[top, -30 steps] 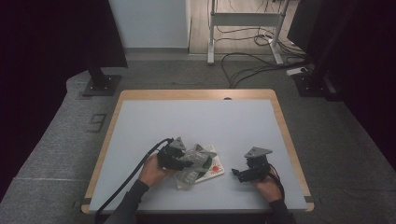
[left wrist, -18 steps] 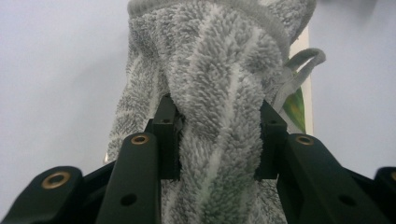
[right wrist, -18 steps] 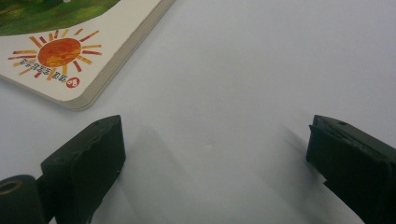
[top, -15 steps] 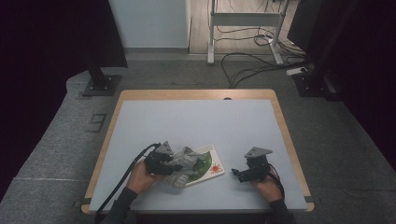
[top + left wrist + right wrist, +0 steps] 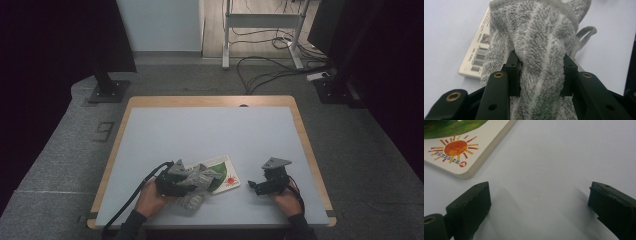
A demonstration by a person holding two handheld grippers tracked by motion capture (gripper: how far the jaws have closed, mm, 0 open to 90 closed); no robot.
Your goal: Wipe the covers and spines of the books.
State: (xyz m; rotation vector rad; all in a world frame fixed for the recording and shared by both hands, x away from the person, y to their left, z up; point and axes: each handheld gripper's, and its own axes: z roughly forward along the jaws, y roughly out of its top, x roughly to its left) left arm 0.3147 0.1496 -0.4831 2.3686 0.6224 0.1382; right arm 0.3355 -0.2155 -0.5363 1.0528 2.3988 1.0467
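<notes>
Towel (image 5: 196,186) dragged leftward off book (image 5: 223,176) since earlier; left gripper (image 5: 541,75) clamped on towel; right gripper (image 5: 539,202) wide open, empty, beside book.

We count one grey towel (image 5: 199,181), one book (image 5: 226,175), two hand-held grippers, left (image 5: 186,186) and right (image 5: 253,187), on one counter (image 5: 210,130).

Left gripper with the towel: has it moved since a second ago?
Yes. The left gripper, shut on the grey towel, has slid toward the table's near-left edge, dragging the towel partly off the book.
</notes>
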